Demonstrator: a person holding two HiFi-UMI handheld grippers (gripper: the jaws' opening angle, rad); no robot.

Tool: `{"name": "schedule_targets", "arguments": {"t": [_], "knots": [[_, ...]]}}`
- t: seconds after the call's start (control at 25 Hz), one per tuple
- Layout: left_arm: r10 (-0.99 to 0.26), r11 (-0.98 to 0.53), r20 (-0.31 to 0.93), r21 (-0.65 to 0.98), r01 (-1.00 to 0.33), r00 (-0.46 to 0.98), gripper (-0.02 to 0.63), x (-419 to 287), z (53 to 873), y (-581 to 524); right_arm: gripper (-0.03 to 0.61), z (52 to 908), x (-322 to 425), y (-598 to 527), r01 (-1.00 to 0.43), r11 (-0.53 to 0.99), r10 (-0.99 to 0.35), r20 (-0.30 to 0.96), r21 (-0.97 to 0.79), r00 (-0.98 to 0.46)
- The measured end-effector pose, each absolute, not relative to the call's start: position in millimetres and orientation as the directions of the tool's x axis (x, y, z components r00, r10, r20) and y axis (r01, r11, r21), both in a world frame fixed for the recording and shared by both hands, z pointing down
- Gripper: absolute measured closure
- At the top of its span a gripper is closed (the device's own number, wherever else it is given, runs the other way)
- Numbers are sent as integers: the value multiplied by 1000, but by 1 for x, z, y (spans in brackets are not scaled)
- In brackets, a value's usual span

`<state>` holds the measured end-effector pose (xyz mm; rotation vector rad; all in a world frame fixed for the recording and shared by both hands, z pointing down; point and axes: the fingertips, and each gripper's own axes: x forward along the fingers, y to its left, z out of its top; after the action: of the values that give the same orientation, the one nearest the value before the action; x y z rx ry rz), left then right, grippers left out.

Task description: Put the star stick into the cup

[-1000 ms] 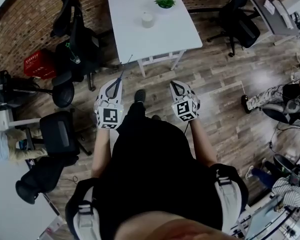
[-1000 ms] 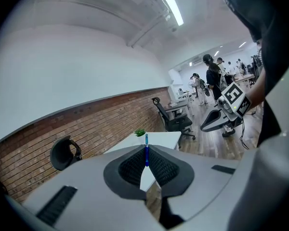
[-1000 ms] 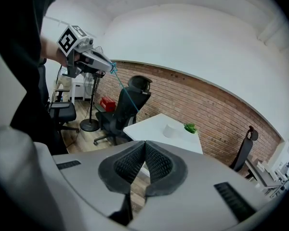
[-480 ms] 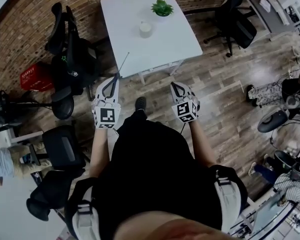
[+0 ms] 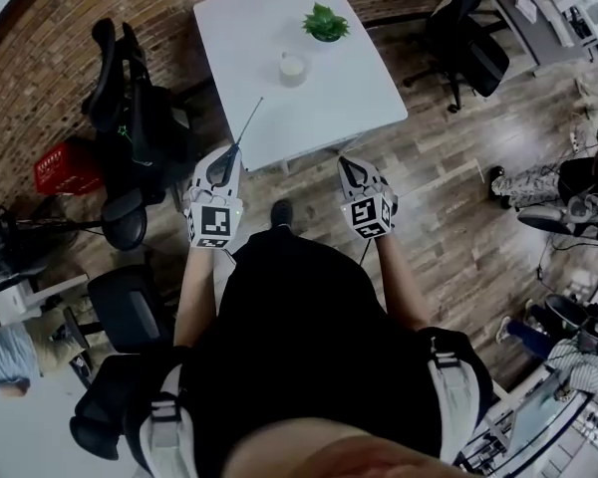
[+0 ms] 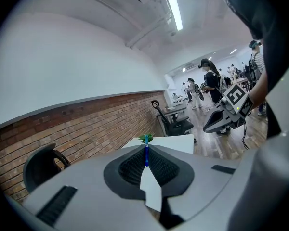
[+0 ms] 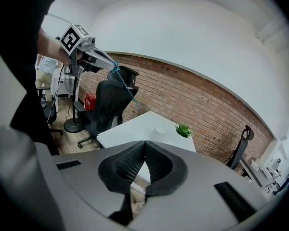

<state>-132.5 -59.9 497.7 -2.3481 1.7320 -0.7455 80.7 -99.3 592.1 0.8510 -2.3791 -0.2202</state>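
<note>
Near table [image 5: 254, 38] edge: left hand-held gripper [image 5: 231, 155] clamps star stick [image 5: 248, 122], right hand-held gripper [image 5: 345, 164] closed.

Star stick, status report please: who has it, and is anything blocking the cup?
Left gripper shut on star stick, right gripper shut, empty. Cup stands on table ahead, not yet reached. Only a plant beyond it.

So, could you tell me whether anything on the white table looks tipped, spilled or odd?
Nothing stands out: the cup and the plant stand upright and apart on the table, no spill visible. The star stick is clamped in the left tool.
</note>
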Motion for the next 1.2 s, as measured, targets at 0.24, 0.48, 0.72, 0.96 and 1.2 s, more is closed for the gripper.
{"name": "schedule_targets", "arguments": {"t": [0.24,0.48,0.72,0.96,1.2], "knots": [[-913,-377,308,-380,-845,268,584,-145,501,-92,580,594,70,-120,-557,757,-650,487,342,-584],[-895,-427,306,-367,-827,326,584,-158,507,-120,580,597,58,-138,-608,718,-687,492,340,-535],[-865,-490,316,-373,-788,389,584,-161,516,-143,580,601,51,-149,-661,666,-732,472,345,-491],[-841,-533,326,-367,-762,431,584,-155,522,-158,580,605,66,-152,-700,625,-758,482,344,-440],[-834,-544,332,-368,-754,440,584,-147,524,-179,580,613,77,-164,-706,623,-754,498,337,-427]]}}
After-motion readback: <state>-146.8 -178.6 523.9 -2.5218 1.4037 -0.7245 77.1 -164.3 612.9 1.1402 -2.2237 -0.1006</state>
